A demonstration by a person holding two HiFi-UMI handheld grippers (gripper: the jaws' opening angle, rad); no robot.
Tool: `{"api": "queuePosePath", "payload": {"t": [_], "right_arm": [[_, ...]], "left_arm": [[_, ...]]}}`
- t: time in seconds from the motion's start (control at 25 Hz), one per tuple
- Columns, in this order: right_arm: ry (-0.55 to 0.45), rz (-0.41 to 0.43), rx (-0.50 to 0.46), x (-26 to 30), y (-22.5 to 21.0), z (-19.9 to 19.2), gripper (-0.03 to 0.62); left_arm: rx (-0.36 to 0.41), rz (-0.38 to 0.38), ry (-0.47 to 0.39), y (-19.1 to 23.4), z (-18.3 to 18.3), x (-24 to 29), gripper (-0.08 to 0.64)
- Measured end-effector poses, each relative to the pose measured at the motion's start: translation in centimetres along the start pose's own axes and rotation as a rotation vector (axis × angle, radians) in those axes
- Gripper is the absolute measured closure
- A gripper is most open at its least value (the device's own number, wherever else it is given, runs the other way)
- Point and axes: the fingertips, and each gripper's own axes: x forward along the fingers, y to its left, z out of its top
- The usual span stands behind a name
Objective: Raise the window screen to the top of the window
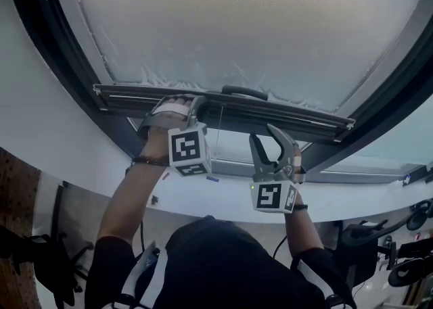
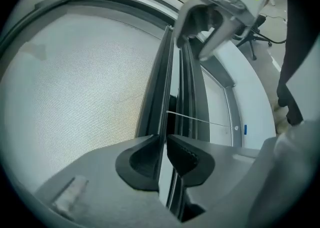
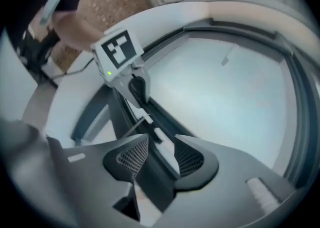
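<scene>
Head view: my left gripper [image 1: 197, 102] clamps the screen bar [image 1: 311, 117], right gripper [image 1: 268, 136] with jaws apart around it; I should close it, then lift level.

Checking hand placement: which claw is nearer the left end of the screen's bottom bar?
Left. The left claw is clamped on the bar left of its middle; the right claw sits right of the middle, jaws apart.

Fine woven mesh screen [image 2: 75, 97] — dark, smooth metal bar [image 2: 157, 82].
</scene>
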Motion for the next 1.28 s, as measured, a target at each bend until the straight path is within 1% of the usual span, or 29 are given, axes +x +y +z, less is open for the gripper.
{"api": "queuePosePath", "payload": {"t": [0.08, 0.12, 0.2, 0.24, 0.32, 0.36, 0.4, 0.48, 0.56, 0.64, 0.72, 0.84, 0.96, 1.08, 1.12, 1.2, 1.28], "right_arm": [[0.018, 0.149, 0.178, 0.0, 5.0, -1.5, 0.428], [0.049, 0.219, 0.259, 0.5, 7.6, -2.9, 0.428], [0.117, 0.330, 0.416, 1.8, 12.2, -5.9, 0.428], [0.142, 0.371, 0.491, 2.5, 14.0, -7.3, 0.430], [0.188, 0.423, 0.621, 4.2, 16.4, -9.4, 0.431], [0.209, 0.436, 0.673, 5.0, 17.0, -9.9, 0.431], [0.224, 0.443, 0.703, 5.8, 17.4, -10.2, 0.430], [0.243, 0.444, 0.698, 7.5, 18.0, -10.6, 0.407], [0.257, 0.438, 0.675, 9.0, 18.5, -10.8, 0.408], [0.274, 0.434, 0.661, 10.2, 18.8, -11.1, 0.413], [0.294, 0.443, 0.646, 10.9, 19.4, -11.5, 0.417], [0.317, 0.464, 0.634, 11.5, 20.6, -12.2, 0.442], [0.345, 0.462, 0.653, 12.2, 22.1, -12.9, 0.497], [0.368, 0.467, 0.667, 12.4, 23.2, -13.6, 0.538], [0.368, 0.473, 0.676, 12.3, 23.4, -13.8, 0.572], [0.366, 0.499, 0.707, 12.0, 23.7, -13.8, 0.583], [0.369, 0.531, 0.733, 11.7, 23.9, -13.5, 0.584]], "left_arm": [[0.000, -0.005, 0.003, 0.1, 0.0, 0.0, 0.505], [0.002, -0.005, 0.003, 0.2, 0.0, -0.1, 0.505], [0.005, -0.005, 0.000, 0.4, 0.1, -0.2, 0.505], [0.005, -0.006, -0.001, 0.6, 0.2, -0.3, 0.505], [0.007, -0.009, -0.003, 1.1, 0.3, -0.6, 0.505], [0.007, -0.008, -0.006, 1.5, 0.5, -0.8, 0.505], [0.008, 0.000, -0.014, 2.1, 0.7, -1.0, 0.505], [0.005, 0.033, -0.038, 3.9, 1.4, -1.9, 0.509], [-0.012, 0.052, -0.055, 5.9, 1.8, -2.9, 0.511], [-0.029, 0.022, -0.057, 6.9, 1.8, -3.3, 0.528], [-0.027, -0.009, -0.054, 7.0, 1.9, -3.4, 0.528], [-0.018, 0.005, -0.057, 7.2, 2.1, -3.4, 0.529], [-0.025, 0.000, -0.059, 7.3, 2.0, -3.6, 0.529], [-0.040, -0.016, -0.074, 7.3, 2.0, -3.6, 0.528], [-0.051, -0.020, -0.087, 7.3, 2.1, -3.6, 0.528], [-0.073, -0.024, -0.111, 7.3, 2.2, -3.6, 0.526], [-0.082, -0.023, -0.116, 7.5, 2.0, -3.7, 0.525]]}}
